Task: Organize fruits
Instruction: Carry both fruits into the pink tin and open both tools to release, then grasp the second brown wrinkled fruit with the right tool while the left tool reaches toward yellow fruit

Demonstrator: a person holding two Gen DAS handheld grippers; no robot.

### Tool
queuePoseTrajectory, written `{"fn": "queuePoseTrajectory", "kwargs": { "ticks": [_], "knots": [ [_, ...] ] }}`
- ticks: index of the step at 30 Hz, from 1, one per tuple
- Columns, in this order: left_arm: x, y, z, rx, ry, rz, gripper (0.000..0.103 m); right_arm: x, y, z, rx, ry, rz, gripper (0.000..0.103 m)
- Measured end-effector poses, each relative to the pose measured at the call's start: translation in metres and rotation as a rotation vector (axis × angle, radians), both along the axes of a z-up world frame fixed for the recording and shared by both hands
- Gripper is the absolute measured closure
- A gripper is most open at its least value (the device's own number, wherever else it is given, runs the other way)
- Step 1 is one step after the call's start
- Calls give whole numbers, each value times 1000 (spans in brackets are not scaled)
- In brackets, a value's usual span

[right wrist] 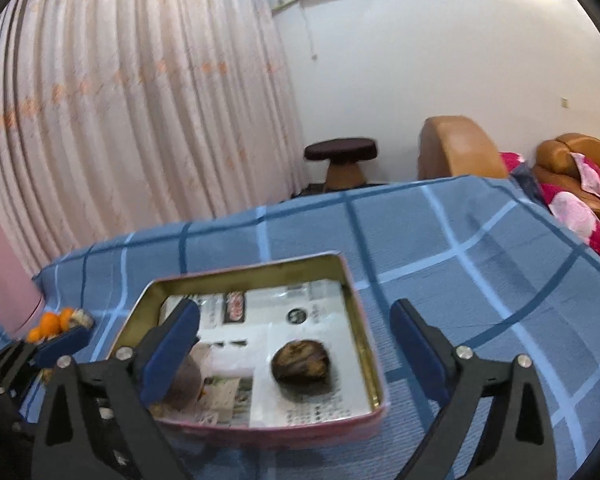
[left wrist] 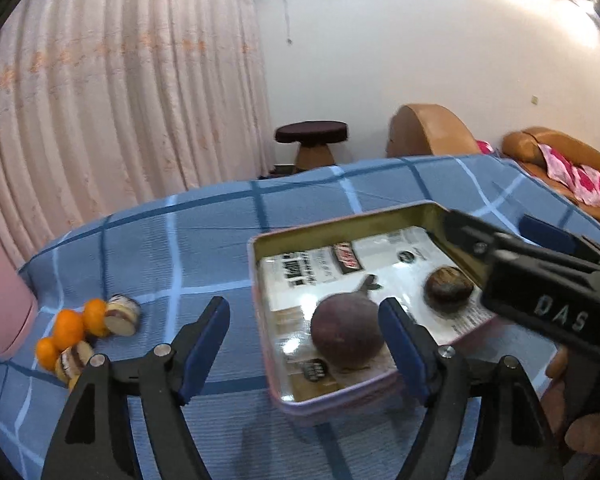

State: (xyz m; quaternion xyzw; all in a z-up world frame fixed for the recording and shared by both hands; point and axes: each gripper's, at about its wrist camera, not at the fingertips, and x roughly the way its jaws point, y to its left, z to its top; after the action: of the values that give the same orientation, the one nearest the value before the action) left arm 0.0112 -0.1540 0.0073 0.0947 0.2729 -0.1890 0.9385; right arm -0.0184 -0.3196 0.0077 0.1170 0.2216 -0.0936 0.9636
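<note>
two fruits lie in the shallow metal tin [right wrist: 364, 320] on my blue checked cloth [left wrist: 204, 248]: a round purple passion fruit [left wrist: 346, 332] near the front rim and a brown wrinkled fruit [right wrist: 300, 361] further in, well apart from each other, both on the printed paper [right wrist: 308, 308] lining the tin.

my left gripper [left wrist: 304, 340] is spread wide, nothing pinched; seen from its own camera the passion fruit sits just beside its right finger [left wrist: 404, 352], and i can't tell whether they touch. my right gripper [right wrist: 296, 348] is also spread wide with nothing pinched; from its camera the brown fruit lies in the tin between the two fingers, clear of both pads.

from the left camera, the right gripper's black body reaches in from 3 o'clock over the tin's far corner.

at 9 o'clock of the tin, well apart from it, a small heap waits on the cloth: several mandarins [left wrist: 66, 328] and cut slices with pale flesh [left wrist: 122, 316]. a pink object [right wrist: 8, 276] stands just behind the heap.
</note>
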Motion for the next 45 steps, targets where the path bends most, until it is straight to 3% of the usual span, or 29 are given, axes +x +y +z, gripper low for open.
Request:
{"fn": "queuePoseTrajectory", "kwargs": {
  "ticks": [8, 12, 17, 23, 30, 41, 45],
  "knots": [
    [15, 30, -6, 35, -13, 147, 25, -5, -6, 2, 15, -35, -46, 5],
    [17, 49, -8, 16, 3, 190, 25, -12, -1, 5, -13, -60, -74, 5],
    [21, 67, -11, 13, 19, 233, 25, -16, 8, 3, 39, -67, -76, 5],
    [19, 87, -13, 22, 17, 246, 25, -15, 38, 6, -14, -63, -43, 5],
    [22, 113, -13, 20, 18, 283, 25, -9, 72, 1, 25, -39, 25, 5],
    [31, 162, -16, 55, 21, 351, 25, 7, 134, -2, -5, -7, 131, 5],
    [44, 198, -17, 59, 47, 423, 25, 16, 160, -5, -26, 28, 189, 12]
  ]
}}
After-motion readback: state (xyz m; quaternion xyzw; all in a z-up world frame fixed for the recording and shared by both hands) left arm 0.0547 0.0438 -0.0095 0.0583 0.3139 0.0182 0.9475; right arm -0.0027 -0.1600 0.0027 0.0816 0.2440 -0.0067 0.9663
